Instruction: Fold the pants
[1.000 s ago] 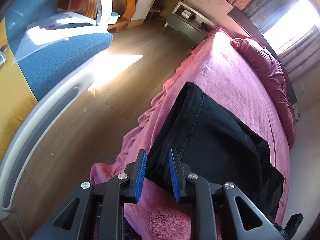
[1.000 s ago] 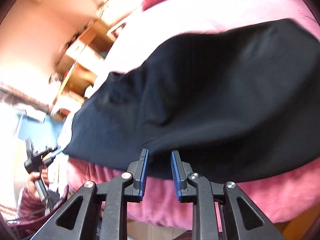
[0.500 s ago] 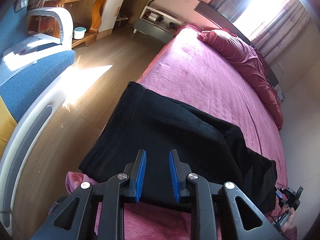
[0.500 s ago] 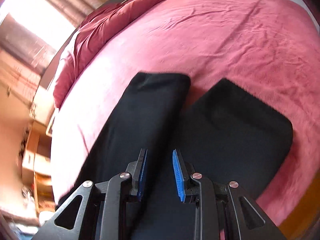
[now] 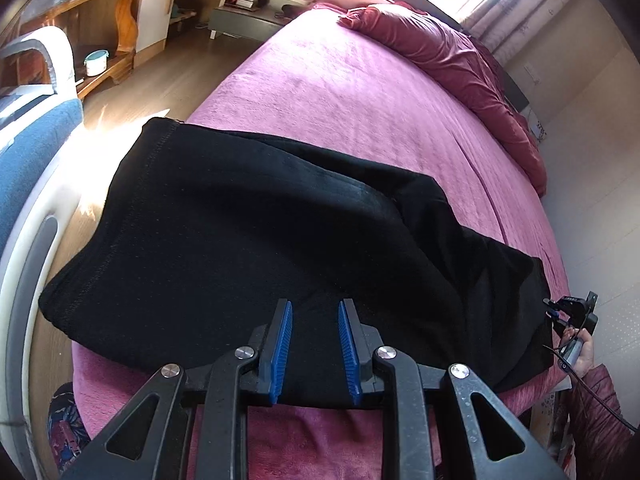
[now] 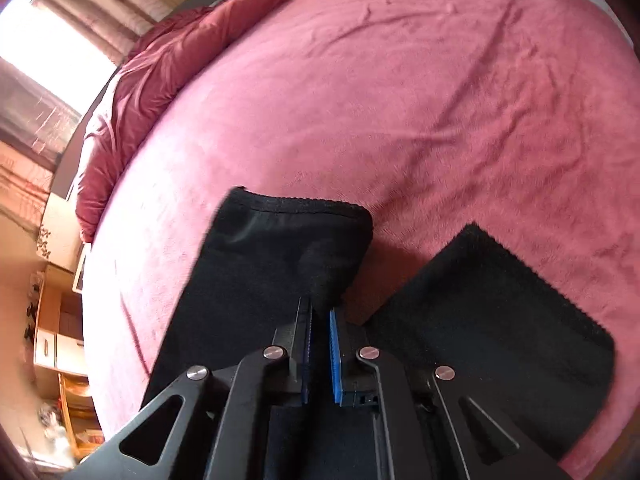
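The black pants (image 5: 256, 240) lie spread across the near edge of a bed covered by a pink blanket (image 5: 360, 92). The waistband end hangs toward the bed's side by the wooden floor (image 5: 120, 104), and the two legs (image 6: 280, 256) run apart on the blanket, their hems showing separately in the right wrist view.

The left tongs (image 5: 314, 312) point steeply down over the near part of the pants. Their blue pads (image 5: 282, 344) stand partly spread, with the near edge of the black cloth lying between and under them; whether they press on it cannot be told.

The right tongs (image 6: 319, 312) tilt down over the inner edge of one pant leg. Their pads are drawn nearly together, and a ridge of black cloth rises right at their tips, so they seem to pinch a fold of that leg.

In the left wrist view, at the far right, a hand (image 5: 580, 354) in a dark red quilted sleeve (image 5: 596, 404) holds the right tool at the bed's edge. A dark red quilt (image 5: 452, 56) is bunched along the far side of the bed.
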